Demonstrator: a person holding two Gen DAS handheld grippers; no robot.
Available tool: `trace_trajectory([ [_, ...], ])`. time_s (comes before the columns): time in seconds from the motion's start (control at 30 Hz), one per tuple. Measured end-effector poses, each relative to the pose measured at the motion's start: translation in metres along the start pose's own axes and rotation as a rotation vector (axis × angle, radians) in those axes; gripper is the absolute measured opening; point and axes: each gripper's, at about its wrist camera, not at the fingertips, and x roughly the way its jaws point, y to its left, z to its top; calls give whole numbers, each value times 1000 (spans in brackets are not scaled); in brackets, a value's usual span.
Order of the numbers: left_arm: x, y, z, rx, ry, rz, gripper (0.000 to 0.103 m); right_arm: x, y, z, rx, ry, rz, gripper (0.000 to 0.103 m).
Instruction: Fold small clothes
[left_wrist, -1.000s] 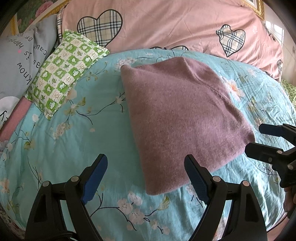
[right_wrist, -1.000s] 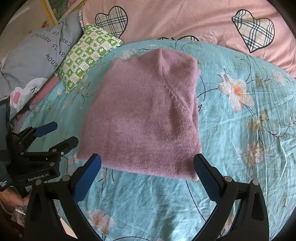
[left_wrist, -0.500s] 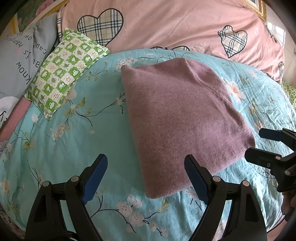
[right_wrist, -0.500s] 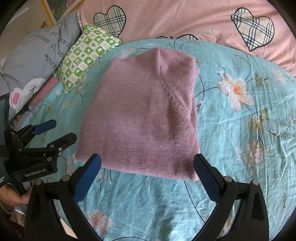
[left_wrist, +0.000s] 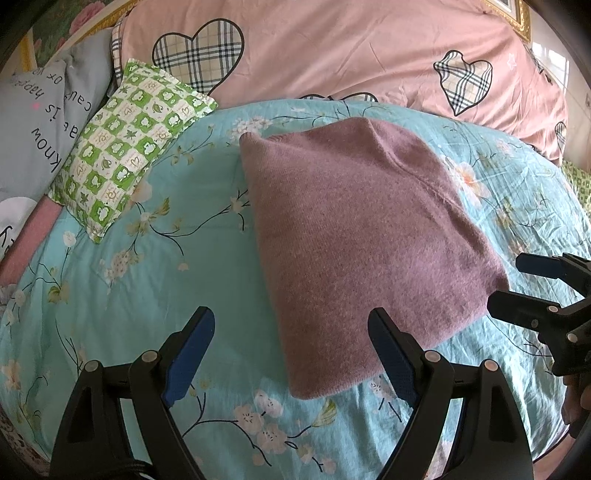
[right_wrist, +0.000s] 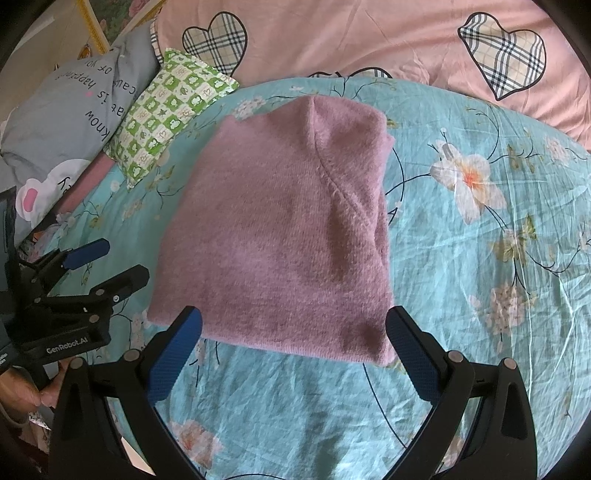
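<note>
Folded sweater lies mid-frame on the bed. My left gripper and right gripper fingers spread wide, holding nothing.

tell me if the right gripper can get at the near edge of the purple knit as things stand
Probably yes. The right gripper is open, its jaws straddling the near hem of the purple knit, with only bare teal sheet between. The left gripper sits off to the side.
</note>
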Motion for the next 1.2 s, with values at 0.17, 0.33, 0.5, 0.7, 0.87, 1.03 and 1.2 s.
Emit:
trace_trajectory([
  [0.17,1,1,0,-1,0,2,85,1,-1,1,7,2,1,100],
  [0.33,1,1,0,-1,-1,4,85,1,-2,2,11,3,1,100],
  [0.5,1,3,1,-6,-2,2,85,2,-3,3,10,1,4,100],
  [0.7,1,3,1,-4,-3,2,85,3,-3,4,10,0,6,100],
  [0.87,1,3,1,-5,-4,1,85,3,-2,4,12,1,6,100],
  [1.03,1,2,1,-3,-4,1,85,3,-3,5,9,2,7,100],
  [1.2,1,2,1,-3,-5,1,85,3,-3,5,8,1,7,100],
])
